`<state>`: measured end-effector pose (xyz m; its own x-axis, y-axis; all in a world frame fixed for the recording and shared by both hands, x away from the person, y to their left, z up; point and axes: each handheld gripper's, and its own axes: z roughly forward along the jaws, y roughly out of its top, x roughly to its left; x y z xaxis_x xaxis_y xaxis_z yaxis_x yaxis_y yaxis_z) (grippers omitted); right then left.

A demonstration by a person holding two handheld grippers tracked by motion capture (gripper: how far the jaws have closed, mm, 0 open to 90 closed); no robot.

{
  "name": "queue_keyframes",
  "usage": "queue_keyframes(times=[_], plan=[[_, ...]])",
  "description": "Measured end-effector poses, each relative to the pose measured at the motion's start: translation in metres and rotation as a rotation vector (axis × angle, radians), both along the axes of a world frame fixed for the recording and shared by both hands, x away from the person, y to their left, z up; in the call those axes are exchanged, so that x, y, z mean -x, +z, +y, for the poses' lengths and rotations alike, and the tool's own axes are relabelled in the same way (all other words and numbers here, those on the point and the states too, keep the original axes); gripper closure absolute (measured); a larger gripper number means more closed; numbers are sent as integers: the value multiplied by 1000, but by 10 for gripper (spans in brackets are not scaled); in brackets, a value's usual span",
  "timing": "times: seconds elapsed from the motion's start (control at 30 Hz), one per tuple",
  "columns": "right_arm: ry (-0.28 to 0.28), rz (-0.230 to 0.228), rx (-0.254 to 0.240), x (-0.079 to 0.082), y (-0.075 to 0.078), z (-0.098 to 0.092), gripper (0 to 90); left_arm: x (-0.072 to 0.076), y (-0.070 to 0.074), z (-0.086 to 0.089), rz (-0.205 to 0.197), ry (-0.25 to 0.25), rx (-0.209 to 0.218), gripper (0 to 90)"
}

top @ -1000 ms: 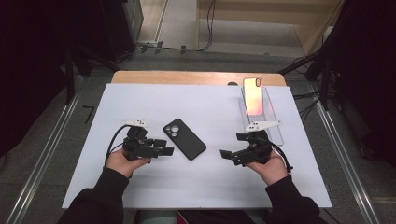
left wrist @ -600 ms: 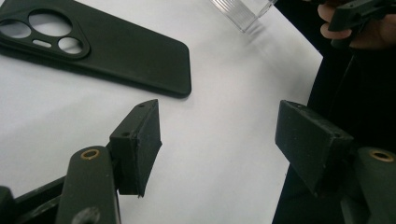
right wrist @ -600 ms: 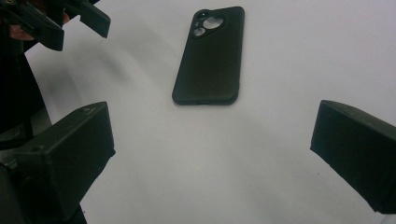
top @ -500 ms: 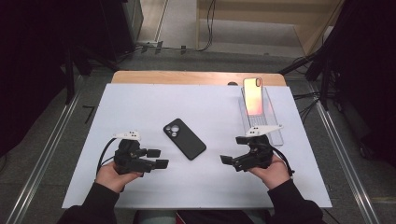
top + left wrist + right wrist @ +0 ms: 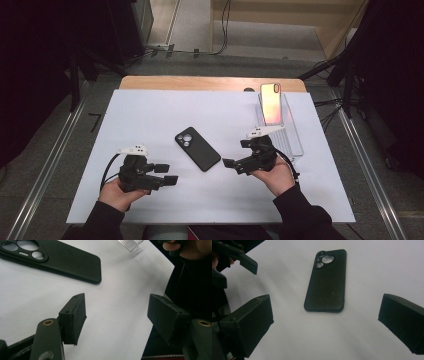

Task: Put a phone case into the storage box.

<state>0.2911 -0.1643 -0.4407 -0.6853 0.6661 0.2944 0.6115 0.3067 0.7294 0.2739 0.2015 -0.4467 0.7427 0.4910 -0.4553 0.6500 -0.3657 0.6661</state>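
Note:
A black phone case (image 5: 197, 148) lies camera-side up in the middle of the white mat (image 5: 150, 115). To its lower left my left gripper (image 5: 166, 174) is open, its jaws pointing right over bare mat. My right gripper (image 5: 231, 162) is open just right of the case and points left at it. In the left gripper view the case (image 5: 57, 257) lies at the upper left, beyond the open gripper (image 5: 117, 315). The case (image 5: 327, 280) lies ahead in the right gripper view, between the widely spread jaws of the gripper (image 5: 324, 325), untouched.
A phone with a shiny pink-orange back (image 5: 270, 104) leans upright in a clear plastic stand (image 5: 292, 137) at the back right, just behind my right hand. The wooden table edge (image 5: 210, 83) runs along the far side. The left gripper (image 5: 239, 257) appears at the right gripper view's upper left.
My left gripper has drawn back toward the near edge of the mat, away from the case. The right gripper has shifted slightly left. The case has not moved.

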Motion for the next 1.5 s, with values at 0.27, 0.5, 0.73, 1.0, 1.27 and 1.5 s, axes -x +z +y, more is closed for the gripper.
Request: queue_keyframes(times=[0.27,0.5,0.73,1.0,1.27,1.5], plan=[[16,12,13,-19,-3,19,0,2,-2,7,7,27,1,316],[15,18,38,-35,-10,36,0,5,-2,10,10,35,15,316],[26,34,87,-48,-17,52,0,5,-2,12,9,49,20,315],[16,48,134,-56,-30,69,0,5,-2,11,-5,45,15,315],[14,65,147,-60,-39,79,0,4,-2,11,-5,41,12,316],[19,70,177,-60,-45,87,0,3,-2,11,-4,42,7,316]])
